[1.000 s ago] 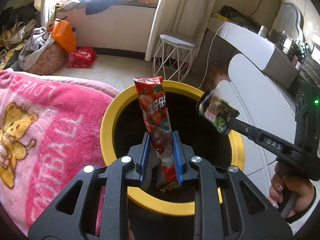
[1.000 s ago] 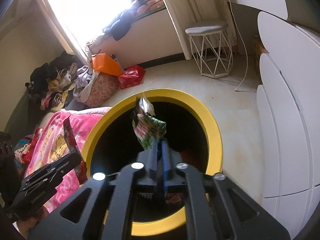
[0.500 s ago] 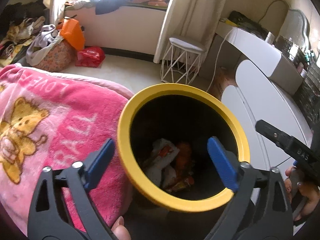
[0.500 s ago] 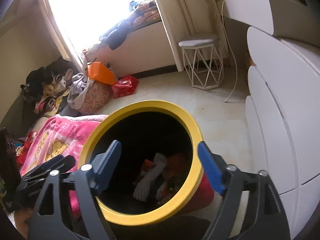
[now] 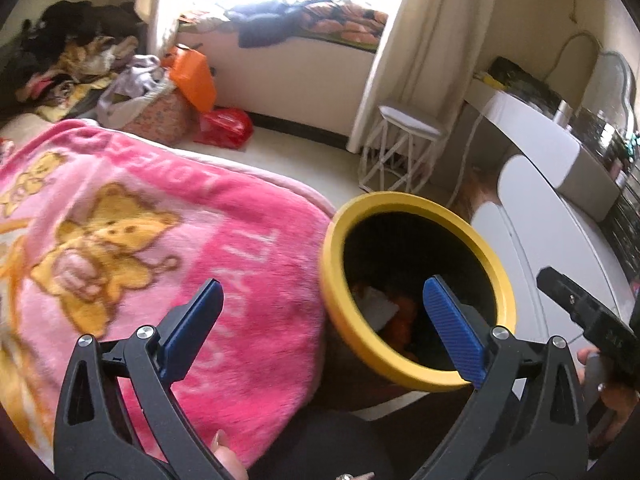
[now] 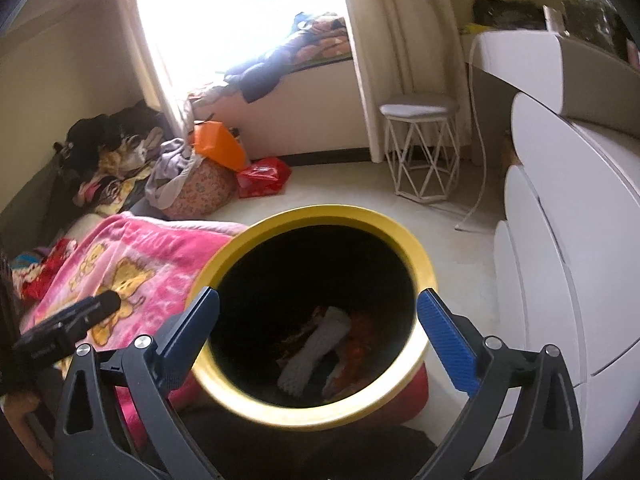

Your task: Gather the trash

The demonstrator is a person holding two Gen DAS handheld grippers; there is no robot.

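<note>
One pink blanket (image 5: 152, 240) lies just beside one yellow-rimmed bin (image 6: 424, 264), whose dark inside holds a small heap of trash (image 6: 320, 352) (too jumbled to count). Two grippers hang above that bin, the left gripper (image 5: 320, 328) and the right gripper (image 6: 318, 328), each spread wide and holding nothing.

- The trash bin (image 6: 424, 264) sits on the floor, squeezed between the blanket-covered bed (image 5: 132, 240) on its left and the dresser (image 6: 568, 248) on its right.
- Wrappers and other trash (image 6: 316, 352) lie in the bottom of it.
- Behind the bin, a wire-frame stool (image 6: 420, 148) stands by the curtain (image 6: 384, 48).
- Further left, bags and a clothes pile (image 6: 120, 160) sit below the window seat (image 6: 308, 92).
</note>
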